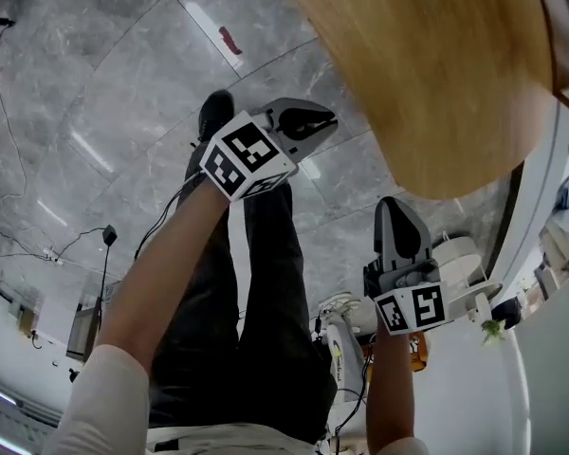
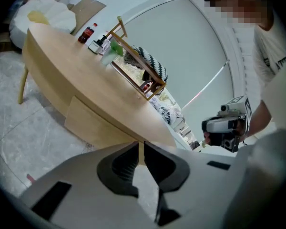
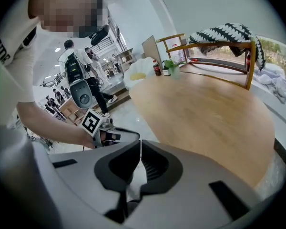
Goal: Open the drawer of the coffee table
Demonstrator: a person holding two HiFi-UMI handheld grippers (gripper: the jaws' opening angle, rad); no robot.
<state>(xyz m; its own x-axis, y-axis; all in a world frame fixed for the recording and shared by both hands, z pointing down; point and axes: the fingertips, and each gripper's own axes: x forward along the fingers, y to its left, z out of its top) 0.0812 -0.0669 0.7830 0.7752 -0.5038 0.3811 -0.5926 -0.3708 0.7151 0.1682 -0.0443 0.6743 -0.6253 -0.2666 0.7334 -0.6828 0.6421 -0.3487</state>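
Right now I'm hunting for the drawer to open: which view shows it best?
The left gripper view: the drawer front shows as a panel under the tabletop. The head view and the right gripper view show only the tabletop from above, no drawer.

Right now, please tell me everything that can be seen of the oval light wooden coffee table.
The oval light wooden coffee table has a pale top, a curved apron under it and a slim wooden leg. A rectangular drawer front sits flush in the apron, shut; no handle shows. It stands on a grey marbled floor. On its top rest a dark bottle with a red label and a wooden frame draped with a black-and-white cloth.
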